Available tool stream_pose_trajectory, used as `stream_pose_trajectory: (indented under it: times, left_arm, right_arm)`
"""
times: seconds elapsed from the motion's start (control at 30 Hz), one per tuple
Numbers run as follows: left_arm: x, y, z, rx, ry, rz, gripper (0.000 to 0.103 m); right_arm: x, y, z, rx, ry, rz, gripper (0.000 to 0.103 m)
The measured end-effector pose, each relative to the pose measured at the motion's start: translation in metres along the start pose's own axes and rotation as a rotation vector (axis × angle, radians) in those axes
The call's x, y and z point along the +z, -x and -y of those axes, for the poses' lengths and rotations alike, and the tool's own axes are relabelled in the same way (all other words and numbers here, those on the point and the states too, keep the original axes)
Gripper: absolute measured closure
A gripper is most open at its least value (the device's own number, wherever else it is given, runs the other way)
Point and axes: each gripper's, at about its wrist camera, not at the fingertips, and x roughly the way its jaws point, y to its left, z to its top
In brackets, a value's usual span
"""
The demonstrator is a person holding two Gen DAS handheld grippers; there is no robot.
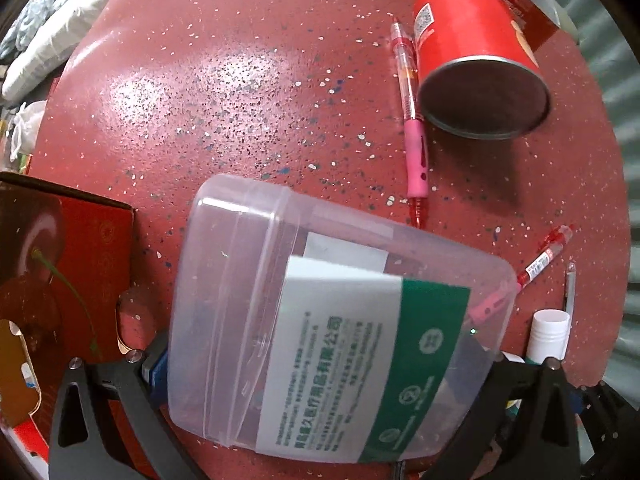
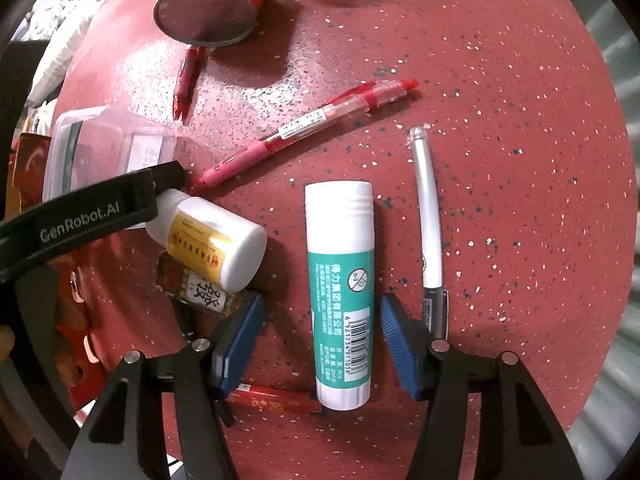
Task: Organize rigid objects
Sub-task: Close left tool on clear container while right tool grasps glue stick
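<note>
Speckled red round tabletop lies under both grippers. Right gripper stands apart around the white-and-green glue stick, pads not touching. Left gripper is clamped on the clear plastic jar; beyond lies the red cardboard can.

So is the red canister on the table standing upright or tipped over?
Tipped over. The red canister lies on its side on the table, its round metal-rimmed end facing the camera, beside a pink pen.
</note>
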Motion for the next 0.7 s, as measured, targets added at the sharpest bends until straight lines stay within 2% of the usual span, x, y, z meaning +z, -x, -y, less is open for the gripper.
stream_pose_trajectory:
  times: [0.23,0.3,0.33,0.37,0.5,0.7]
  left_arm:
    - [0.003,0.001,0.0,-0.005,0.004,-0.055,0.001]
    - [0.009,0.006,0.0,-0.005,-0.009,-0.03,0.01]
    - [0.009,0.009,0.001,-0.003,-0.02,-0.017,0.014]
    - [0.009,0.012,0.003,-0.004,-0.039,-0.005,0.018]
    - [0.008,0.016,0.005,0.008,-0.054,-0.006,0.02]
    - [-0.007,0.034,-0.007,-0.004,-0.042,0.041,0.02]
  right_arm:
    - [-0.001,-0.002,0.001,0.001,0.001,0.008,0.043]
    - [-0.002,0.001,0.003,0.003,0.0,0.008,0.051]
    - [-0.001,0.002,0.004,-0.016,0.003,0.007,0.065]
    - [-0.002,0.003,0.006,-0.038,0.01,0.009,0.072]
    - [-0.002,0.005,0.013,-0.03,0.006,0.003,0.072]
    - [-0.01,0.017,0.016,-0.009,0.004,0.027,0.072]
